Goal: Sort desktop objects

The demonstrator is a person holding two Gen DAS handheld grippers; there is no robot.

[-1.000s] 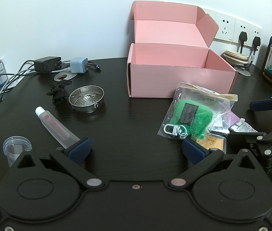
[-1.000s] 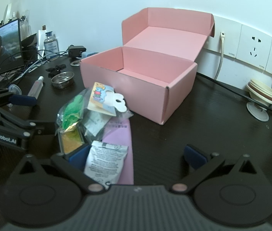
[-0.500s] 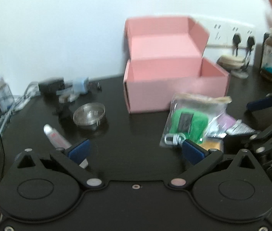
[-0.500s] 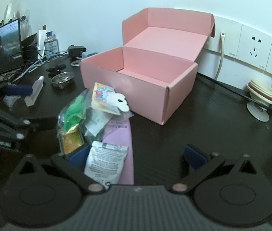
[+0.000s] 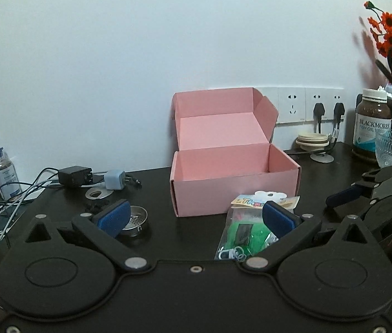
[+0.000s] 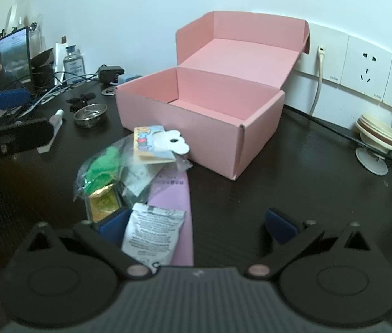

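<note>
Packets in a loose pile [image 5: 247,231] lie on the dark bench [image 5: 190,199] just in front of the open pink box [image 5: 233,179] in my left wrist view, and my left gripper [image 5: 194,219] hangs above them, spread wide and empty. From my right wrist view, my right gripper [image 6: 197,229] is also spread wide, gripping nothing, low over the near end of the pile, with a white sachet [image 6: 153,238] and a lilac packet [image 6: 175,208] between its fingers and the pink box beyond.

Open desk [image 6: 265,183] btwn my right jaws up to the box [image 6: 204,116]. Left side blocked: packets [image 6: 151,233] over my left pad, bag pile [image 6: 107,172] just ahead.
</note>
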